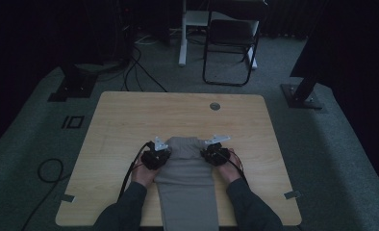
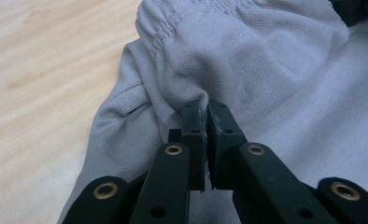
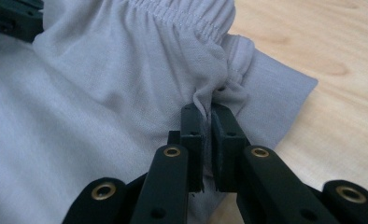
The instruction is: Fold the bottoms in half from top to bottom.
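My left gripper [image 2: 205, 109] has its two black jaws pressed together on a pinched ridge of the grey garment [image 2: 266, 70], just below the gathered elastic waistband [image 2: 182, 18], with a thin sliver of cloth showing between the pads. My right gripper [image 3: 208, 112] does the same on its side: its jaws are clamped on a bunched fold of fabric right under the waistband [image 3: 182, 18], near the garment's outer corner, where the cloth puckers up into the grip. From above, my left gripper [image 1: 155, 155] and my right gripper [image 1: 216, 153] sit at the two sides of the garment's [image 1: 186, 187] far end, each with its grey three-cornered plate pointing away from me. The garment lies flat along the middle of the wooden table [image 1: 130, 115], running from my grippers back toward me and over the near edge between my sleeved forearms. Beyond the table, a black chair [image 1: 231, 38] stands on the carpeted floor.
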Demonstrator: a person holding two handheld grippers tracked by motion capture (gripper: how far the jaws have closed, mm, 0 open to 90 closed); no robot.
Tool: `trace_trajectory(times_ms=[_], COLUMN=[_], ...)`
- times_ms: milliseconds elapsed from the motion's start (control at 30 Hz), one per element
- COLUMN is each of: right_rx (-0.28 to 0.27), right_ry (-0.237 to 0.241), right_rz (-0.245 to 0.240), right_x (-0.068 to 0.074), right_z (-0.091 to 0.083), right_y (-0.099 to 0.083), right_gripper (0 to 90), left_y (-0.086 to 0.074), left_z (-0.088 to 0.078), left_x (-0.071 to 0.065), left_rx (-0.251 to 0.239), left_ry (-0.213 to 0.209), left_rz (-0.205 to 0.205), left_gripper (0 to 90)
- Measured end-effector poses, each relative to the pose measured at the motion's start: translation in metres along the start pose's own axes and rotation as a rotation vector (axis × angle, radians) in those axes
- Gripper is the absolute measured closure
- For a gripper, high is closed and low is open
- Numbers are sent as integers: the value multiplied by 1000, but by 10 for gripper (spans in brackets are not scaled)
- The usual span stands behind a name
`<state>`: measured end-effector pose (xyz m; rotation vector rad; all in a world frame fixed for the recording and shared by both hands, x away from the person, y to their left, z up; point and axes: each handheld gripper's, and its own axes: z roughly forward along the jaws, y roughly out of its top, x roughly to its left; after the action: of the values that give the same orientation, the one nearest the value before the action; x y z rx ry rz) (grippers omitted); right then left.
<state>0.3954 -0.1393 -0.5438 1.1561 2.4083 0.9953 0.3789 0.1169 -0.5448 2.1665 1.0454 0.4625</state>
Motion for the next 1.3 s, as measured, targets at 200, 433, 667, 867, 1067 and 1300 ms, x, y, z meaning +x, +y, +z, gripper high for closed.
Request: trace_trajectory(times_ms=[200, 433, 667, 867, 1067, 1300], right_rx=[-8, 11, 22, 14, -59, -149], right_ry=[-38, -109, -156, -167, -163, -160], right_rz=[31, 27, 55, 61, 29, -20], right_x=[-18, -34, -47, -48, -44, -36], right_z=[14, 29, 42, 40, 16, -17], right_y=[15, 35, 50, 54, 61, 72], right_gripper=[855, 855, 864, 872, 872, 872], left_y=[19, 38, 53, 56, 67, 78], left_z=[20, 41, 54, 49, 21, -22], left_x=[13, 26, 33, 37, 44, 39], left_rx=[0, -12, -6, -19, -100, -200], left_ry=[37, 59, 85, 78, 76, 69], left_rz=[7, -14, -32, -48, -55, -7], left_gripper=[862, 862, 861, 861, 863, 863])
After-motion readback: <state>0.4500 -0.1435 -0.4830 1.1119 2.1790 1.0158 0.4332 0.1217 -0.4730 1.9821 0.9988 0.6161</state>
